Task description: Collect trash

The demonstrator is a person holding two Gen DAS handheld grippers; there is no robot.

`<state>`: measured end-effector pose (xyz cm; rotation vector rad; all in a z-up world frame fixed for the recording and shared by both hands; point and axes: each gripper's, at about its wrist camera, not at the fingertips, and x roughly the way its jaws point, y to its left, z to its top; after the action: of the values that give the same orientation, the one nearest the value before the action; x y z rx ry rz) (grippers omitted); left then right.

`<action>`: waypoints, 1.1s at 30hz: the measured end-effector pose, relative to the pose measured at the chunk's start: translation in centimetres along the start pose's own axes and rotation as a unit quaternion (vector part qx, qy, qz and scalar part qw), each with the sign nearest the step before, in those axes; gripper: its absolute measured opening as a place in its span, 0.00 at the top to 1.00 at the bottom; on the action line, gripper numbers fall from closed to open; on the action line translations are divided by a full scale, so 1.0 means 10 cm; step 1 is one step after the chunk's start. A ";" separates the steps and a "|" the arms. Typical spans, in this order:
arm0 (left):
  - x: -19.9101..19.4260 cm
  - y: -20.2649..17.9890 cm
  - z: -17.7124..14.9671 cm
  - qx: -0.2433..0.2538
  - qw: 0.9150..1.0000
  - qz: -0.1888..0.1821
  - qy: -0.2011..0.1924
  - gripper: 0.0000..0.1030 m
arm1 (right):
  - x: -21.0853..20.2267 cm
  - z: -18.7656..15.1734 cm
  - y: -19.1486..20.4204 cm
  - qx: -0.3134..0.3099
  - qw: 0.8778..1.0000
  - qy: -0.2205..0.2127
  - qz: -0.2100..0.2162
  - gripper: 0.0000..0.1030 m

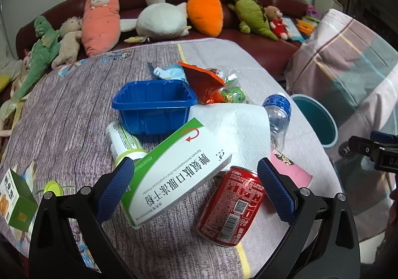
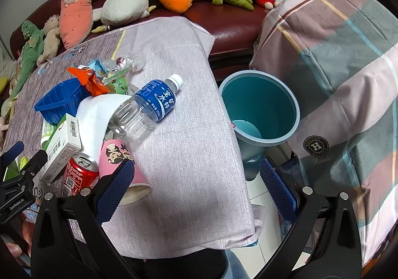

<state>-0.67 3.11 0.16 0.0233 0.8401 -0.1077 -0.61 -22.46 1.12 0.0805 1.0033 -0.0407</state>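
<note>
Left gripper stood wide, empty, over box and can on the tabletop. Right gripper wide, empty, near the bin.

The left gripper hangs with its blue-padded jaws spread wide over a table covered in a lilac wood-grain cloth. Between the jaws lie a white-and-green cardboard medicine box, tilted, and a red aluminium cola can on its side, its top under the box's corner. Behind them sit a blue plastic tray, a white paper towel, a clear plastic bottle with a blue label and an orange foil wrapper. Off the table's right edge stands a teal plastic bin.
</note>
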 end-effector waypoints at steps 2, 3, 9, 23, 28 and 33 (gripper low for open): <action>0.00 0.07 0.03 0.013 1.000 -0.014 0.005 0.04 | 0.00 0.00 0.00 0.000 1.000 0.001 0.002 0.06; 0.00 0.13 0.04 0.024 0.999 -0.024 0.008 0.04 | 0.00 0.00 0.01 0.001 1.000 0.002 0.002 0.06; 0.12 0.41 -0.03 0.109 0.992 -0.055 0.041 0.04 | 0.02 0.01 0.00 0.006 1.000 0.004 0.002 0.06; 0.63 0.39 -0.02 0.275 0.947 -0.115 0.118 0.04 | 0.28 0.03 0.14 0.009 0.999 0.041 0.003 0.06; 0.87 0.39 0.05 0.283 0.941 -0.123 0.140 0.04 | 0.41 0.10 0.09 0.030 0.997 0.065 0.023 0.06; 1.01 0.42 0.06 0.273 0.939 -0.145 0.151 0.04 | 0.49 0.24 0.08 0.035 0.997 0.065 0.013 0.06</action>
<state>6.91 6.43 -6.99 0.4499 1.0966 -0.6280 4.06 -21.86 -1.69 0.1617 1.1317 -0.0467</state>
